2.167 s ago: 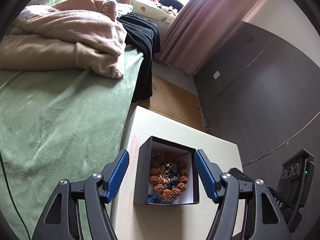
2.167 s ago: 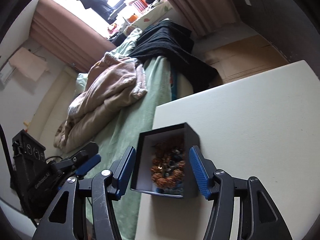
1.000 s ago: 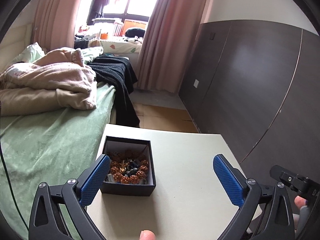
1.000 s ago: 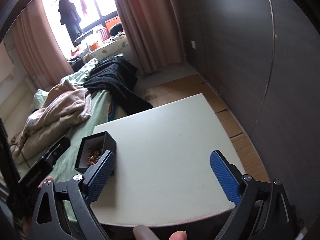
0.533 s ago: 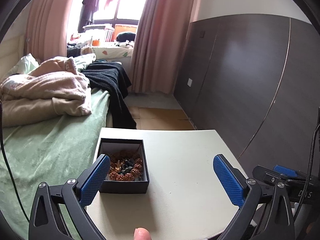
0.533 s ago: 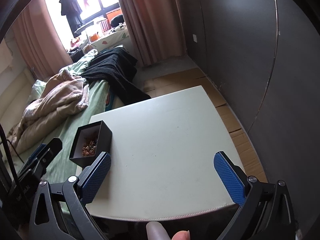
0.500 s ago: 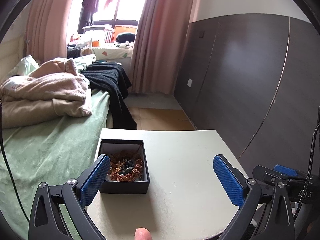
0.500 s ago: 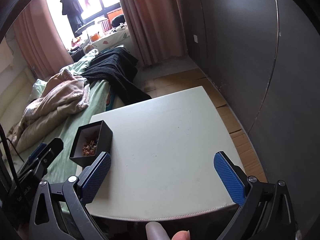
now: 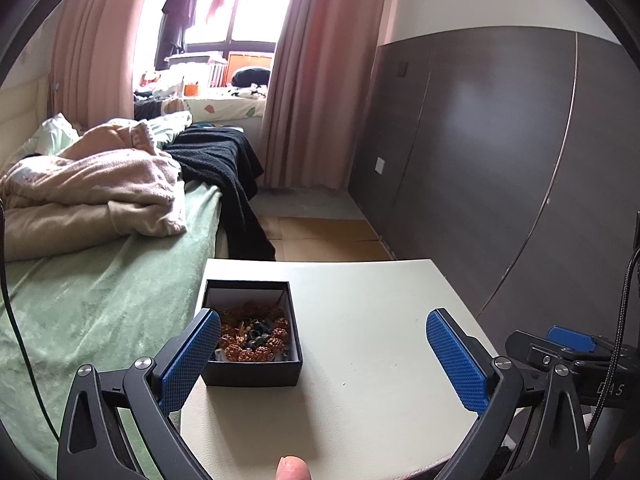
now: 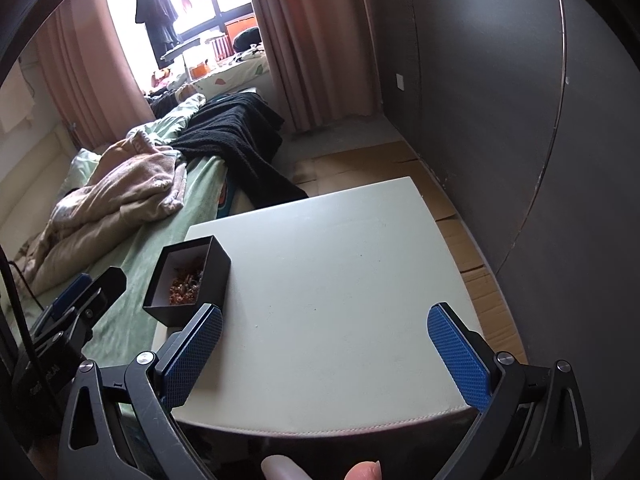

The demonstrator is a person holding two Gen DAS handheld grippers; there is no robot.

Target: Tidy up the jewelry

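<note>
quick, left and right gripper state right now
Left gripper: open, fingers spread wide, holding nothing; the black jewelry box sits on the table beside its left finger.
Right gripper: open, holding nothing, over the white table.

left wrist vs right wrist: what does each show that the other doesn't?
Only the left wrist view: the beads seen from above in a ring, and the right gripper's body low on the right.

Only the right wrist view: the whole table with its near edge, and the left gripper's body low on the left.

Both: the open black box at the table corner beside the bed, and each view's own gripper with jaws wide apart, holding nothing.
</note>
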